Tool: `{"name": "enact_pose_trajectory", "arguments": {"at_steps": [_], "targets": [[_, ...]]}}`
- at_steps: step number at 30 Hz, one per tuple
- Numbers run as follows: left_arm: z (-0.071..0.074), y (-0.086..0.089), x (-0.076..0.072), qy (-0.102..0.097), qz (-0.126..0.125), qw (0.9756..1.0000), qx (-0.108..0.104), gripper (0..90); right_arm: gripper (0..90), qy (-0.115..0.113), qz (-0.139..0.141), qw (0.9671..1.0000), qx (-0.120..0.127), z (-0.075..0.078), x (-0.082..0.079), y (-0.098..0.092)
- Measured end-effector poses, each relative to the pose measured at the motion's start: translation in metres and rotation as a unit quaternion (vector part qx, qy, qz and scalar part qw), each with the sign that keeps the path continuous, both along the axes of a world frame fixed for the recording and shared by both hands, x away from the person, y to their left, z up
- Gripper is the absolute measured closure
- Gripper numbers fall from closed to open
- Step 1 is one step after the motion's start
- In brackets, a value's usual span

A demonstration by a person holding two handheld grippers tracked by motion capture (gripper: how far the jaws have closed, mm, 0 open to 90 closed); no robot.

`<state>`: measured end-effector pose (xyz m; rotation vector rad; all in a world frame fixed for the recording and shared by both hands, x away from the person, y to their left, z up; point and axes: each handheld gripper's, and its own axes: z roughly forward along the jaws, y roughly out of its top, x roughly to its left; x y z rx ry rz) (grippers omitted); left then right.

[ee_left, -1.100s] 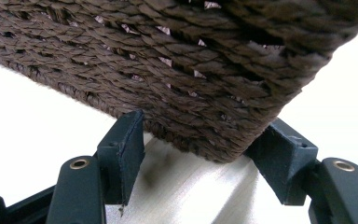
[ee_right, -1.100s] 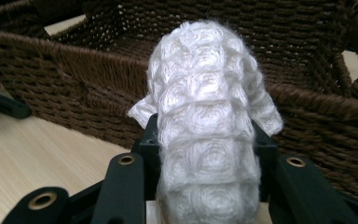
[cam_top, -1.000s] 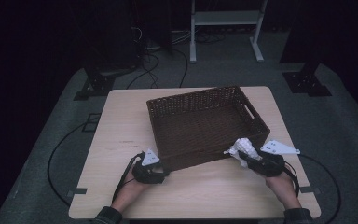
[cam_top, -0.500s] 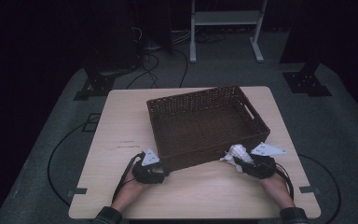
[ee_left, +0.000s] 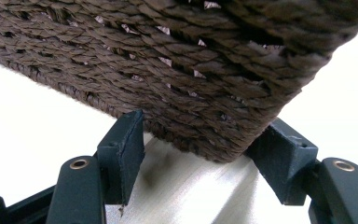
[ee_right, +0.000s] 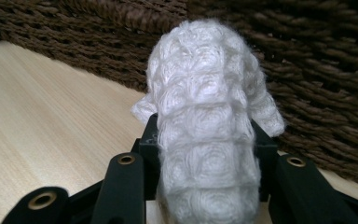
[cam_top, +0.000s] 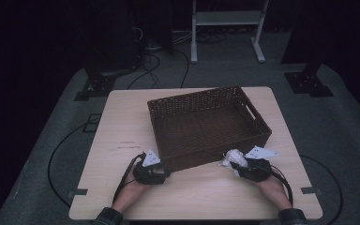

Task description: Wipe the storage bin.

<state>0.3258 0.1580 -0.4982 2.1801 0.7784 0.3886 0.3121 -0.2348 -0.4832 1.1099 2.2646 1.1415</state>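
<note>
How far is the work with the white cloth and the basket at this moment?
Done: the right claw is shut on the white knitted cloth, just in front of the brown wicker basket. In hand: the left claw straddles the basket's near corner; whether it grips it is unclear. Left: the cloth is still outside, so it probably has to go into the basket, whose inside looks empty.

The basket's [ee_left: 177,70] lower corner sits between the left gripper's [ee_left: 200,154] jaws on the worktop [ee_left: 28,116]; the cloth [ee_right: 209,135] fills the right gripper's [ee_right: 205,158] jaws, basket just beyond.
</note>
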Motion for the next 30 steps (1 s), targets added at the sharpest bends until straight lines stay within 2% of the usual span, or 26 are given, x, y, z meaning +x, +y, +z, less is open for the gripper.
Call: {"name": "enact_pose_trajectory", "arguments": {"at_steps": [4,10,22,25,30], "targets": [[0.000,0.000,0.000,0.000,0.000,1.0000,0.000,35.7,59.7,-0.008,0.003,1.0000,0.003,0.006,-0.003,0.000],[0.000,0.000,0.000,0.000,0.000,1.0000,0.000,35.7,59.6,-0.032,0.002,0.9992,0.026,0.020,-0.007,-0.003],[0.000,0.000,0.000,0.000,0.000,1.0000,0.000,35.7,59.6,-0.076,0.000,0.9945,0.072,0.052,-0.017,-0.007],[0.000,0.000,0.000,0.000,0.000,1.0000,0.000,35.7,59.6,-0.080,0.004,0.9933,0.083,0.057,-0.019,-0.006],[0.000,0.000,0.000,0.000,0.000,1.0000,0.000,35.7,59.7,-0.077,0.012,0.9936,0.082,0.055,-0.017,0.000]]}}
